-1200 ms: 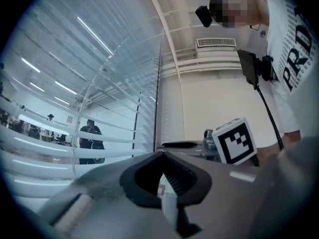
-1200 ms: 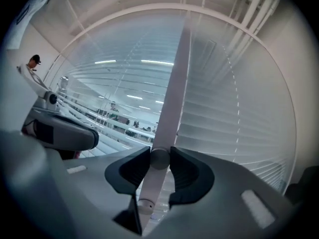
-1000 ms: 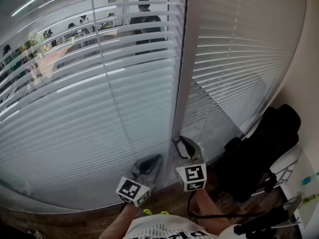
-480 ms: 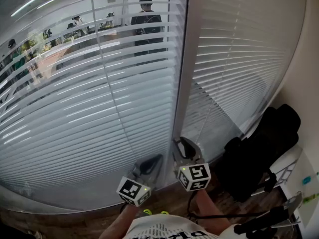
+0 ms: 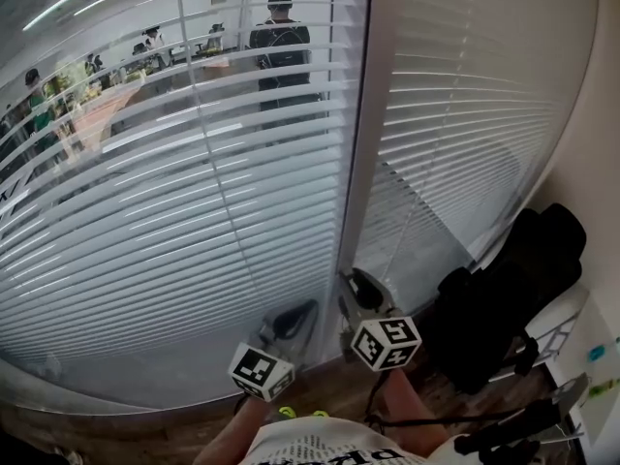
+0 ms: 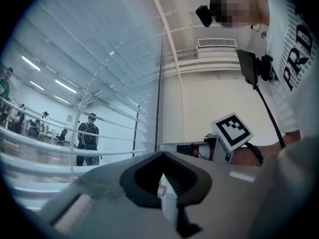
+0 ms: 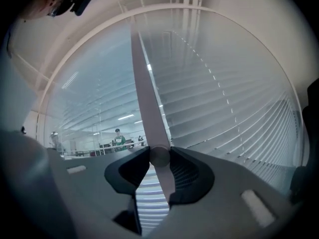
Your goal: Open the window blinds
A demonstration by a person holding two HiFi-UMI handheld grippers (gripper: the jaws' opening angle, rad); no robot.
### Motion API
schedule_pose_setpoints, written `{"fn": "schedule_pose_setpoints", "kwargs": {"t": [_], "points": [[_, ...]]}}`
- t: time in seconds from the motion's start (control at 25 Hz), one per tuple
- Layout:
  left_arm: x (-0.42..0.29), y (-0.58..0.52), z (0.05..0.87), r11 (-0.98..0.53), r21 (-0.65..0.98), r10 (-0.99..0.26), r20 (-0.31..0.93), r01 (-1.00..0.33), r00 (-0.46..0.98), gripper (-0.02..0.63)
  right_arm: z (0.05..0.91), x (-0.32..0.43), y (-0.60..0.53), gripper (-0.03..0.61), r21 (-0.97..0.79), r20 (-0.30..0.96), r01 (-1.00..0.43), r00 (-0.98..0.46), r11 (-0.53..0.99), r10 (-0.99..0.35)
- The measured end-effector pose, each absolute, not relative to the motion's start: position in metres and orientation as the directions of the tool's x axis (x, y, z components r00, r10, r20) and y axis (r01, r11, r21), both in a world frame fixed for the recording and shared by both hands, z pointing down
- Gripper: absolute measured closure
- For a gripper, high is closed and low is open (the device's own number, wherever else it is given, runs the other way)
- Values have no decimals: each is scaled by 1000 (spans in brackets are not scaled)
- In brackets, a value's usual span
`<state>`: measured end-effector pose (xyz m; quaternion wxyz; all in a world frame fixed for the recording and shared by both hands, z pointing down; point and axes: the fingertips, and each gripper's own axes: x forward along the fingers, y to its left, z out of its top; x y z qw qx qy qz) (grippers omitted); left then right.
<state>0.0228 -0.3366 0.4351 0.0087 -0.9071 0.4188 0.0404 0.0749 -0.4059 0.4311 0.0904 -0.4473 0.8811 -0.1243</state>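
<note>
- right gripper (image 7: 158, 157) is clamped on the tilt wand (image 7: 147, 93), which runs upward from its jaws, centre frame
- left gripper (image 5: 291, 320) jaws closed, just left of it in the head view

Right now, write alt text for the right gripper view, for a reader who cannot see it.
The right gripper is closed on the lower end of a tilt wand, which rises up the middle. Slatted blinds fill the window behind, an office showing between the left slats.

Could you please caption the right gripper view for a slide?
Right gripper closed on the blinds' tilt wand, slats partly open.
</note>
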Motion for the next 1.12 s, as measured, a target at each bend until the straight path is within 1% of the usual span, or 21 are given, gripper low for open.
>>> {"fn": "schedule_pose_setpoints", "kwargs": {"t": [0.2, 0.36, 0.6, 1.12], "points": [[19, -338, 433, -641, 6, -765, -85, -767, 639, 621, 428, 76, -407, 443, -375, -52, -736, -590, 563, -806], [19, -337, 441, -639, 6, -767, -86, -769, 636, 621, 435, 77, -406, 443, -394, -50, -729, -591, 560, -805], [20, -337, 439, -640, 1, -766, -79, -768, 638, 621, 430, 76, -404, 440, -338, -55, -748, -590, 571, -806], [17, -339, 442, -632, 43, -774, -82, -774, 628, 621, 432, 72, -403, 439, -325, -75, -740, -600, 589, -796]]}}
